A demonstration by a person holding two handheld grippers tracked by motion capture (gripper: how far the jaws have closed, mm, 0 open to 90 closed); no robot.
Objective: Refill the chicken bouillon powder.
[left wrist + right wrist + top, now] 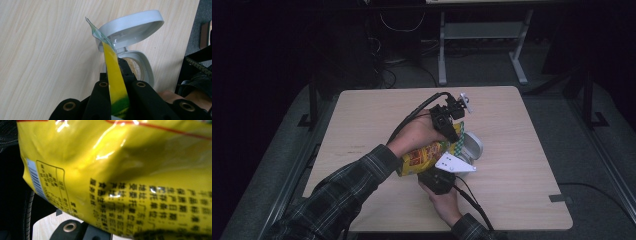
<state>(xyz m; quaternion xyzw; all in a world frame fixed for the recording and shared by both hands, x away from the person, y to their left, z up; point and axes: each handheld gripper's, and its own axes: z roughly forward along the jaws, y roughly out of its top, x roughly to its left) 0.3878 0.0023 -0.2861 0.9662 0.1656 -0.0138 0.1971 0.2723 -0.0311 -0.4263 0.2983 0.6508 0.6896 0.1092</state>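
Nearest to the person, at the bottom of the high view, the right gripper (443,176) is held low over the front part of the wooden table (362,115), with its grey three-cornered plate on top and its cable going back toward the sleeve. In the right gripper view the yellow snack bag (120,170) is very close before the camera, with black printed text and a barcode on its side; the jaws are pressed together, and they seem to pinch the lower edge of the bag, though the contact itself is hidden by the foil. A little farther, the bag lies tilted between the two hands, near the middle of the table. The left gripper (451,116) holds the upper end of the bag: in the left gripper view its jaws are closed on the thin yellow and green edge of the bag, which stands up between them. Just behind this edge there is a grey container (140,67) with its hinged lid (130,28) open and standing upward. It rests on the table, just beside the bag.
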